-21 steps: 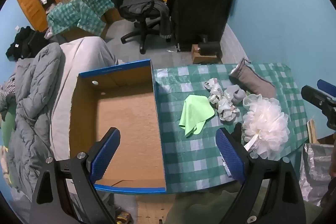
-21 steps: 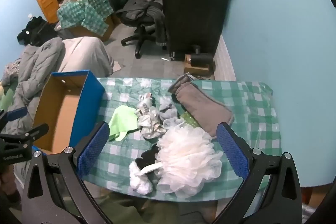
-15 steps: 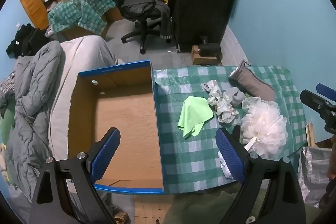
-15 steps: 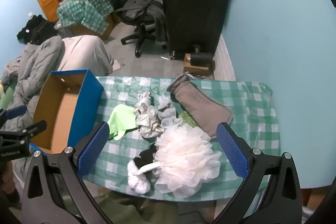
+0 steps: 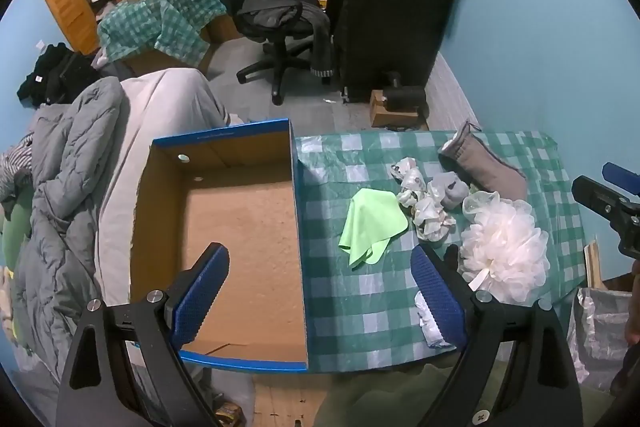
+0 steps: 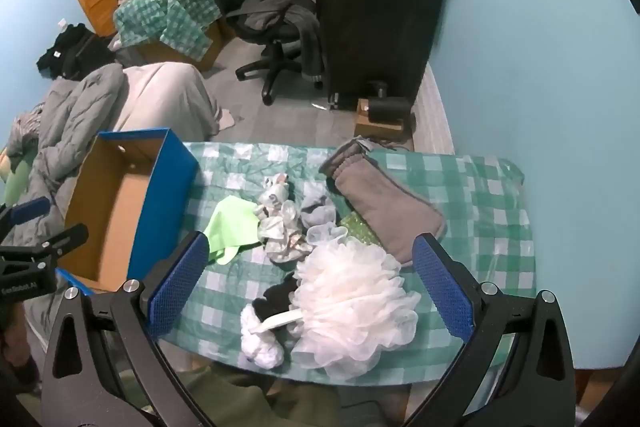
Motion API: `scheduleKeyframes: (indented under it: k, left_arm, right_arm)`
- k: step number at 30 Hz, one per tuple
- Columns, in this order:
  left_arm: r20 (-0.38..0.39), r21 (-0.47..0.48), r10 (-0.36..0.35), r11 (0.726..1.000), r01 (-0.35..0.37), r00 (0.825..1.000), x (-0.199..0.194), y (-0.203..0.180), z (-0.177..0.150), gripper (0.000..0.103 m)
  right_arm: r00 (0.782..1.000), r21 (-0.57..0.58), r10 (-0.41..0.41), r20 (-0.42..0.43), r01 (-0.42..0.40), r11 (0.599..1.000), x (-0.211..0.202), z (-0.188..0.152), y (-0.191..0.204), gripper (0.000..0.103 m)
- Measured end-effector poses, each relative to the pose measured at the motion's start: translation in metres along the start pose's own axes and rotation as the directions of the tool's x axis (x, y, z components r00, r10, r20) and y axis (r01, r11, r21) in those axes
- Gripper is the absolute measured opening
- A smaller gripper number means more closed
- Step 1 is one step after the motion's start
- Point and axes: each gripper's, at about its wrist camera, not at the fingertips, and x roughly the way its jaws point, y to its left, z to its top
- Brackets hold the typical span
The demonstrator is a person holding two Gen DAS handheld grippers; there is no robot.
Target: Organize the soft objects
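Left gripper (image 5: 320, 291): released, jaws wide, above box edge, holding nothing.
Right gripper (image 6: 312, 287): released, wide, over white bath pouf (image 6: 352, 307).
Blue cardboard box (image 5: 240, 243): left of table, empty.
Checked tablecloth (image 5: 360, 311): bearing green cloth (image 5: 372, 223), rolled socks (image 5: 428, 203), grey mitt (image 5: 484, 167), pouf nearest.

The left gripper (image 5: 318, 291) tilts steeply downward, its jaws spread wide with nothing pressed between the blue pads; the right gripper (image 6: 310, 285) tilts down likewise, jaws equally wide apart and holding nothing
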Motion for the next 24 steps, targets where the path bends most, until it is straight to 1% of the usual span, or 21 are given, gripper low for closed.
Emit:
scheduleKeyframes:
  k: [2, 13, 24]
  left_arm:
    - [0.000, -0.004, -0.004, 1.000, 0.004, 1.000, 0.000, 0.002, -0.001, 0.093]
    - [0.005, 0.004, 0.008, 1.000, -0.008, 1.000, -0.001, -0.009, 0.006, 0.093]
    - [0.007, 0.004, 0.008, 1.000, -0.008, 1.000, -0.001, -0.008, 0.005, 0.093]
  right_arm:
    - [1.000, -0.002, 0.002, 0.001, -0.002, 1.000, 0.000, -0.004, 0.002, 0.101]
    - [1.000, -0.007, 0.013, -0.005, -0.013, 1.000, 0.002, 0.003, -0.003, 0.101]
    - [1.000, -0.006, 0.018, -0.010, -0.018, 1.000, 0.002, 0.005, -0.004, 0.101]
